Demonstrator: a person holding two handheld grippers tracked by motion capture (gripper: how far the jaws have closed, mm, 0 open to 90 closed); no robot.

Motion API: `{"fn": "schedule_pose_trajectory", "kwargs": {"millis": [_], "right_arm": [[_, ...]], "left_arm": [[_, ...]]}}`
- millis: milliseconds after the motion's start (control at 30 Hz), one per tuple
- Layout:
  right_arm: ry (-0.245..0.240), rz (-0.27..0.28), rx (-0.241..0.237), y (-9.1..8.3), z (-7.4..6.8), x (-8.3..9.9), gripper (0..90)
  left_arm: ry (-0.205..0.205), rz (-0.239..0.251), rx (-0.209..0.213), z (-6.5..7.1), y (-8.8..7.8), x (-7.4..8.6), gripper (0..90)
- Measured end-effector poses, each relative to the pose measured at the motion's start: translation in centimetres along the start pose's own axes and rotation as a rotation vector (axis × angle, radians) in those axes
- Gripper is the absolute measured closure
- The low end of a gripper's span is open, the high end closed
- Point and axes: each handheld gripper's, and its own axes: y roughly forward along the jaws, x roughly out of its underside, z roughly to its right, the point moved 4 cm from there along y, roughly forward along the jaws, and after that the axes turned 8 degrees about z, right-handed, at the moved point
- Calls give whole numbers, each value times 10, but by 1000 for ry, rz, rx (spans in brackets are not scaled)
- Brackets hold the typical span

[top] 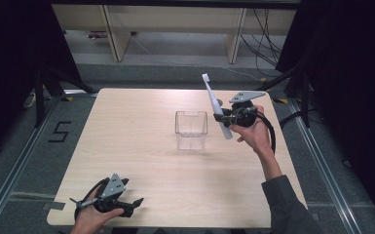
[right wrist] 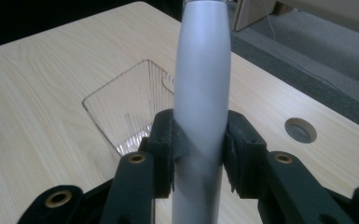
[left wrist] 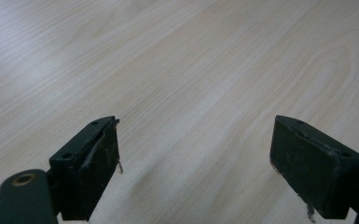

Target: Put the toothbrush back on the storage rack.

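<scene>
The right gripper (top: 227, 117) has its 2 jaws clamped on the thick handle of a white electric toothbrush (top: 216, 107), pads pressing from either side about midway along the body — a sensible place to pinch, since the handle is widest and most rigid there. In the high view the toothbrush stands nearly upright, tilted a little so its brush head points up and toward the far edge of the table (top: 126, 146), while the butt end hangs below the jaws. It is off the table surface, held in the air just to the right of the clear plastic container (top: 191, 129), near it but not over its mouth.

That container sits open-topped near the middle of the table (ribbed walls, empty as far as can be seen). In the right gripper view the container (right wrist: 130, 109) lies beyond and to the left of the toothbrush (right wrist: 200, 93), so the likely aim is to stand the brush inside it; keeping the handle near vertical suits a butt-first drop into the opening.

The left gripper (top: 129, 204) rests low at the near edge, well apart from everything. Its jaws stand wide apart with nothing between them — the left gripper view has bare wood (left wrist: 191, 70) ahead of them.
</scene>
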Motion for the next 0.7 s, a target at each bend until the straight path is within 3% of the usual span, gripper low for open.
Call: {"fn": "schedule_pose_trajectory", "kwargs": {"millis": [67, 133, 433, 533, 667, 700], "right_arm": [[-23, 12, -1, 2, 3, -4, 669], [-8, 12, -7, 4, 1, -10, 669], [-22, 29, -24, 16, -6, -25, 669], [-34, 36, -26, 23, -8, -30, 669], [-9, 32, -38, 29, -12, -34, 669], [-19, 51, -41, 33, -12, -35, 669]], "left_arm": [[-15, 12, 6, 2, 0, 0, 150], [4, -13, 9, 0, -1, 0, 151], [-13, 10, 8, 2, 1, 0, 151], [-13, 10, 8, 2, 0, 0, 150], [2, -2, 4, 1, 0, 0, 151], [3, -3, 3, 1, 0, 0, 150]]}}
